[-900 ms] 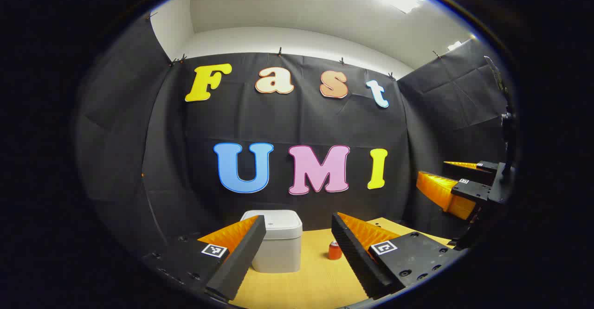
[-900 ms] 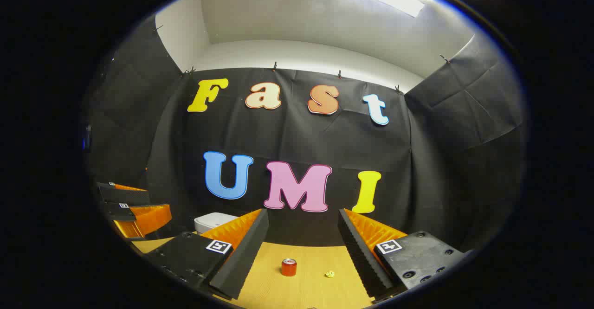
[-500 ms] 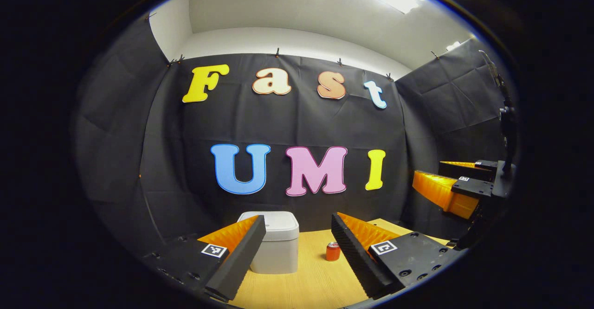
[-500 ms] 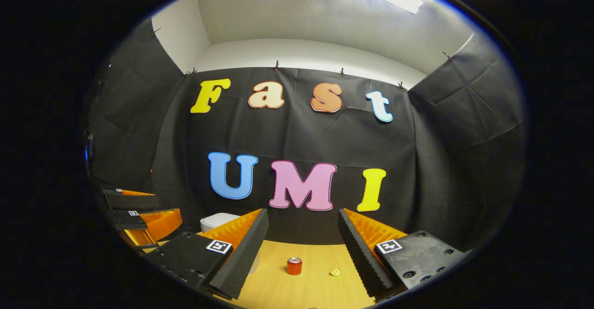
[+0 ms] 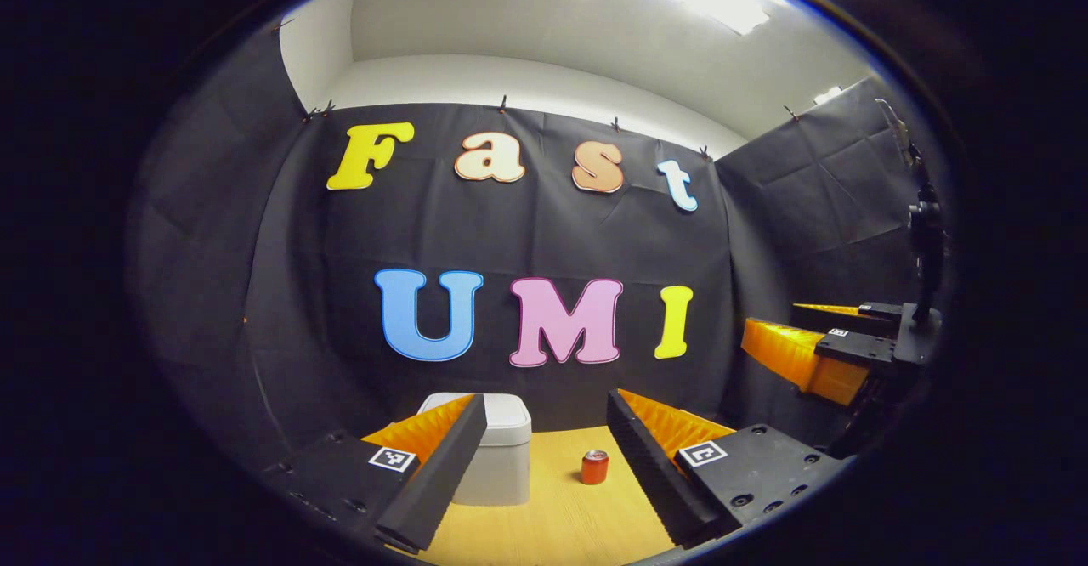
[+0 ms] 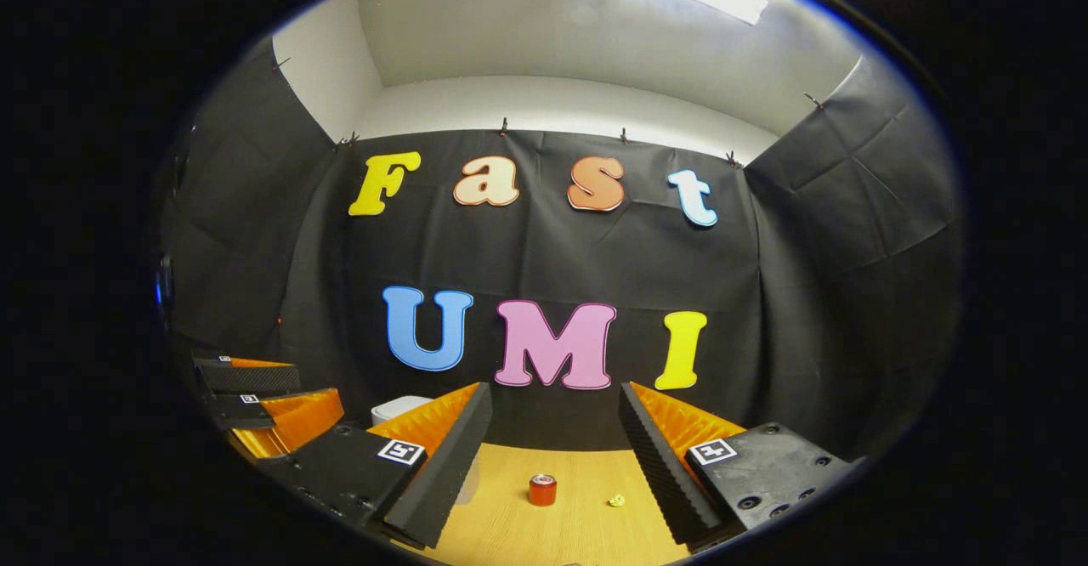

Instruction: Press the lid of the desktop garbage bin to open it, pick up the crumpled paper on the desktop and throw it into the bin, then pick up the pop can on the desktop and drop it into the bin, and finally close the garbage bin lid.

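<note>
1. Counted: two grippers, one garbage bin, one pop can, one scrap of crumpled paper, one wooden desktop.
2. In the left gripper view, the left gripper (image 5: 544, 464) has its two fingers spread wide apart with nothing between them. They hover above the desktop (image 5: 561, 523), which is pale yellow wood with a fine grain.
3. The garbage bin (image 5: 501, 455) stands on the desktop ahead of this gripper, partly hidden behind its left finger. It is a boxy, light grey plastic bin with rounded corners, and its flat lid is down.
4. The pop can (image 5: 594, 467) stands upright on the desktop to the right of the bin and apart from it, seen in the gap between the spread fingers, closer to the right finger. It is a small red cylinder with a silvery top.
5. The right gripper (image 5: 816, 349) shows at the far right edge, raised off the desktop.
6. In the right gripper view, that gripper's fingers are likewise spread and empty, with ridged wedge-shaped inner faces.
7. The can stands ahead between them, and the crumpled paper (image 6: 616, 500), a tiny yellowish wad, lies just to its right.
</note>
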The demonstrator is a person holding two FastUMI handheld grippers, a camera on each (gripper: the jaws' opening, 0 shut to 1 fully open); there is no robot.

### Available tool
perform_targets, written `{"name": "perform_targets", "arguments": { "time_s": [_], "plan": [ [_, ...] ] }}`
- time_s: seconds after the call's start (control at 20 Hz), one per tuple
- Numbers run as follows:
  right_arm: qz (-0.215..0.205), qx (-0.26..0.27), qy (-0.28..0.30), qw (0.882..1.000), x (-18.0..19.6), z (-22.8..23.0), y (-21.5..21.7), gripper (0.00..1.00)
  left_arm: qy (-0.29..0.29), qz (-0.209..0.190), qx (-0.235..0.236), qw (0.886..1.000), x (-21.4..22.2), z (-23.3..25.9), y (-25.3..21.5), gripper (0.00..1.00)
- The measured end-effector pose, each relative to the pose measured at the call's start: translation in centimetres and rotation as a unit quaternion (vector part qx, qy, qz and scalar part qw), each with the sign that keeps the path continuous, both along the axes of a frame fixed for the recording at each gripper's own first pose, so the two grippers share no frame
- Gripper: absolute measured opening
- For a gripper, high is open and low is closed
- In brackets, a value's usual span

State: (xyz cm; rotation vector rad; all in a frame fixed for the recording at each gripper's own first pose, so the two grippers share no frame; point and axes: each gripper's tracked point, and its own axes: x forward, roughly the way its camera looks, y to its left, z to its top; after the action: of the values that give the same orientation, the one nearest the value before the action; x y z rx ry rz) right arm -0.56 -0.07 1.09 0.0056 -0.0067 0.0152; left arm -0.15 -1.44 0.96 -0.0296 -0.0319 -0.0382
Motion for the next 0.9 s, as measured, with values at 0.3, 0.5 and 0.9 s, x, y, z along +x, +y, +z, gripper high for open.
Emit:
{"name": "perform_targets", "arguments": {
  "time_s": [0.3,0.5,0.9],
  "plan": [
    [-0.004,-0.013,0.009,1.0,1.1,-0.8,-0.8,0.96,0.017,0.021,-0.005,1.0,1.6,-0.6,1.2,0.96],
    [-0.008,-0.014,0.02,1.0,3.1,-1.7,-1.6,0.96,0.024,0.027,0.001,0.999,3.9,-0.6,1.9,0.96],
    [-0.016,-0.016,0.038,0.999,8.3,-3.4,-3.4,0.96,0.043,0.035,0.006,0.998,10.2,-1.5,2.8,0.96]
  ]
}}
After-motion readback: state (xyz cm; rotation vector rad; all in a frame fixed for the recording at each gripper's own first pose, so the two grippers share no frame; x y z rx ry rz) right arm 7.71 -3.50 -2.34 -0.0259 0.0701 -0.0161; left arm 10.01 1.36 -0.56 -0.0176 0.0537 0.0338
